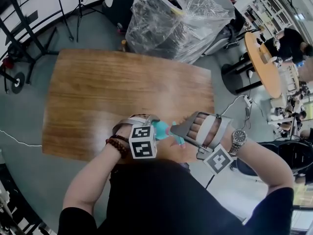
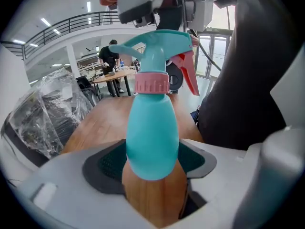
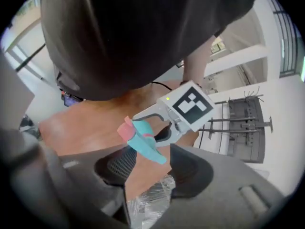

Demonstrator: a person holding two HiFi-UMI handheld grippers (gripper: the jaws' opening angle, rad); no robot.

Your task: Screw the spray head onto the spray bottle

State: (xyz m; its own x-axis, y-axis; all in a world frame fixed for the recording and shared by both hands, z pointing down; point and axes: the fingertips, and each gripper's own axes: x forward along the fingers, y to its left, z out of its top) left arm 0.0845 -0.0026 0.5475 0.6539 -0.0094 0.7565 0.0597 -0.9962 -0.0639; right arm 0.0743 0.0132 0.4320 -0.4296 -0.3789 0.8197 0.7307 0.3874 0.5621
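Note:
A teal spray bottle (image 2: pixel 151 137) with a pink collar (image 2: pixel 152 83) and a teal spray head (image 2: pixel 159 44) with a red trigger sits upright between my left gripper's (image 2: pixel 152 163) pads, which press on its round body. In the head view the left gripper (image 1: pixel 152 129) holds the bottle (image 1: pixel 159 129) over the wooden table's (image 1: pixel 122 92) near edge. My right gripper (image 1: pixel 177 132) stands right beside the spray head (image 1: pixel 178 139). In the right gripper view the spray head (image 3: pixel 144 146) lies just beyond the right gripper (image 3: pixel 152 171), whose jaws stand apart, and I see no pad pressing on it.
A pallet wrapped in clear plastic (image 1: pixel 176 18) stands behind the table. Stands and tripods (image 1: pixel 19 38) are at the left. A round wooden table (image 1: pixel 264 62) with a seated person (image 1: pixel 291 43) is at the right. My dark torso is close behind both grippers.

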